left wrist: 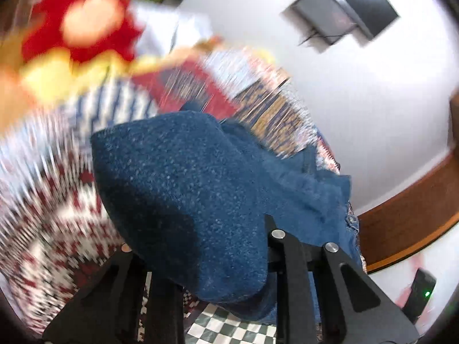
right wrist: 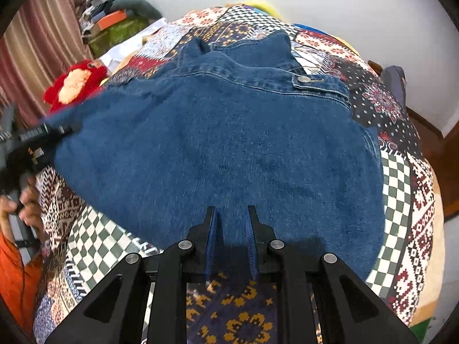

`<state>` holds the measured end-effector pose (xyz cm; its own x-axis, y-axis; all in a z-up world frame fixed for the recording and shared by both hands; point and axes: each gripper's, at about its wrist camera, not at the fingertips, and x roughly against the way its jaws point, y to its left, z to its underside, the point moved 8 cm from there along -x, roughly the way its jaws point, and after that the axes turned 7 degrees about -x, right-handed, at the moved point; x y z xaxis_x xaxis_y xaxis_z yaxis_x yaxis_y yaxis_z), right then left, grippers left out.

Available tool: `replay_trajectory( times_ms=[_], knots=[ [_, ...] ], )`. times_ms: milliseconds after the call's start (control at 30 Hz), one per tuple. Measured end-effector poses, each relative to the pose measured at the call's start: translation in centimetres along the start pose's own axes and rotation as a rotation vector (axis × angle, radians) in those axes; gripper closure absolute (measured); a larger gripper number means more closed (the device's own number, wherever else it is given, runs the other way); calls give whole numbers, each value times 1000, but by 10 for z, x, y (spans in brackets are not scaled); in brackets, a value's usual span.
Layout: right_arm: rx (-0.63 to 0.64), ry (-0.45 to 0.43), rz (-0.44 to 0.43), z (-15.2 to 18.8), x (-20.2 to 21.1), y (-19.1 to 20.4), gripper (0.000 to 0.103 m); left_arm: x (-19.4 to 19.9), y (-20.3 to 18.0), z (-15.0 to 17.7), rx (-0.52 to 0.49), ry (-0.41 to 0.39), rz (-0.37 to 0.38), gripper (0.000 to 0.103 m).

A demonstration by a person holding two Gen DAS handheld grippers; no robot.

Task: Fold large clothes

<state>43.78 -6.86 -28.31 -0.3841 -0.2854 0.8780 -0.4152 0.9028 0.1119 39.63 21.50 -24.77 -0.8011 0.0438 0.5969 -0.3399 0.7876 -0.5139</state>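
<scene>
Since you've got a big blue denim jacket (right wrist: pixel 218 143) spread across the patchwork quilt-covered bed (right wrist: pixel 401 189), collar at the far end and hem nearest you, the trick for this fold is keeping both sides moving together so the cloth doesn't twist. Your right gripper (right wrist: pixel 231 215) sits at the near hem, fingers a little apart with denim between them; it isn't clamped shut, so I'd call it loose rather than pinching (close it properly before you lift). Your left gripper (left wrist: pixel 198 246) has a thick bunch of the denim draped right over its fingers, so I honestly can't tell whether it's clenched or not. That view is tilted up toward the white wall and badly motion-blurred. In the right view it shows at the left edge of the jacket, low and pointing inward. I'd carry that left side across toward the right, keep the edge taut, and lay it flat. There's a red plush toy (right wrist: pixel 76 84) just off the far-left corner, so mind it.
</scene>
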Motion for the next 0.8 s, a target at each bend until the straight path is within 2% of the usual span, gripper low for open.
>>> replay_trajectory(
  times_ms=[100,200,300,400,500,600,700,800],
  knots=[
    [39,-8,2,-2,13,10,88,39,-27,-20,-91,-93,0,82],
    [68,-41,-24,-8,32,25,88,70,-40,-32,-183,-153,-42,82],
    [72,-63,-91,-17,43,47,88,100,-53,-42,-287,-207,-87,82],
    [73,-51,-198,-25,41,81,88,118,-62,-47,-378,-241,-136,82],
    [84,9,-292,-27,19,117,88,113,-75,-48,-455,-246,-175,82],
    [86,124,-312,-18,-27,144,88,101,-91,-39,-527,-227,-176,82],
    [14,197,-343,-7,-59,148,88,79,-108,-26,-575,-181,-147,82],
    [-51,250,-420,-6,-66,139,88,62,-127,-16,-612,-169,-131,82]
  ],
)
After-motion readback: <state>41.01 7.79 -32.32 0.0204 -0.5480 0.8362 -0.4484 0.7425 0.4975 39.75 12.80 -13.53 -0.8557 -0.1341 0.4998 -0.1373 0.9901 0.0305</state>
